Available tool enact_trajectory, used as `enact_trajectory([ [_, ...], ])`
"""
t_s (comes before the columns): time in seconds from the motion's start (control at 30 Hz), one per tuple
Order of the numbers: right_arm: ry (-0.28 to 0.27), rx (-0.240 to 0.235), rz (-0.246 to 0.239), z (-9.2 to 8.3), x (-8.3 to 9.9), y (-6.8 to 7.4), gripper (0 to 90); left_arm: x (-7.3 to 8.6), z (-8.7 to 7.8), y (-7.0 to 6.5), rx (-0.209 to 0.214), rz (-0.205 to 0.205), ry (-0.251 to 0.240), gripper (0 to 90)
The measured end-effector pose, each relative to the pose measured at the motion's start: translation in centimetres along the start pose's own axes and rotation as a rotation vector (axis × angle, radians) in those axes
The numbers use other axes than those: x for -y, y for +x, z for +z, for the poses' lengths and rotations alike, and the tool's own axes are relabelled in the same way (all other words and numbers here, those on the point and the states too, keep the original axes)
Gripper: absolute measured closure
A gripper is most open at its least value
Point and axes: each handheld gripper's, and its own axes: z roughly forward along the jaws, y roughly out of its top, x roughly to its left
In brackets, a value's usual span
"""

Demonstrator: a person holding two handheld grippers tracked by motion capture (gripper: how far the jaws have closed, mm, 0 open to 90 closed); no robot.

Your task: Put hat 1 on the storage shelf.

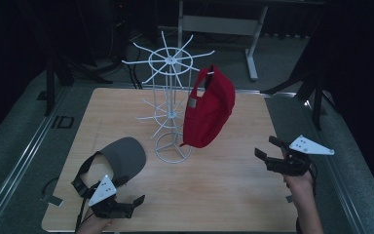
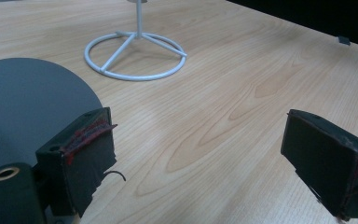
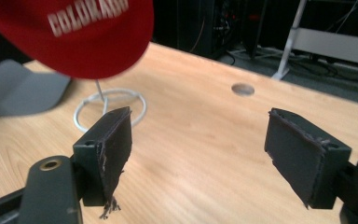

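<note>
now the red cap (image 1: 208,108) hangs on the white wire rack (image 1: 168,105). both the left gripper (image 1: 135,204) and right gripper (image 1: 265,148) stand released, grasping nothing; the grey visor (image 1: 124,155) lies just beside the left one.

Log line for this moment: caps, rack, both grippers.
red cap: hanging on rack | grey cap: flat on table | left gripper: open, empty, beside grey cap | right gripper: open, empty

Dim lab or workshop, wooden table (image 1: 233,195), metal desk frame (image 1: 253,34) behind, cables on dark floor
</note>
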Motion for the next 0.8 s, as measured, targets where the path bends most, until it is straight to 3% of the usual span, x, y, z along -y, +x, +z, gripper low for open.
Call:
enact_trajectory([
  [0.17,-0.002,0.024,0.022,0.0,2.5,-0.4,21.6,0.1,-0.1,0.0,-0.007,-0.003,0.003,10.0],
  [0.27,0.040,0.034,0.032,0.1,3.8,-0.8,21.2,0.1,-0.1,0.0,-0.012,0.000,0.002,10.0],
  [0.37,0.073,0.074,0.046,0.2,5.3,-1.1,20.4,0.1,-0.1,0.0,-0.012,0.001,0.003,10.0],
  [0.53,0.105,0.171,0.089,0.3,8.0,-2.0,20.3,0.1,-0.1,-0.1,0.003,-0.006,0.010,10.7],
  [0.7,0.128,0.298,0.140,-0.2,10.3,-2.8,20.2,0.1,-0.3,-0.1,-0.018,0.010,0.025,10.6],
  [0.73,0.128,0.298,0.140,-0.2,10.3,-2.8,20.2,0.1,-0.3,-0.1,-0.018,0.010,0.025,10.6],
  [0.77,0.129,0.325,0.153,-0.4,10.7,-2.9,20.2,0.3,-0.6,-0.1,-0.027,0.034,0.028,10.6],
  [0.8,0.133,0.381,0.173,-0.8,11.4,-3.1,20.2,0.3,-0.7,-0.2,-0.041,0.037,0.023,10.5],
])
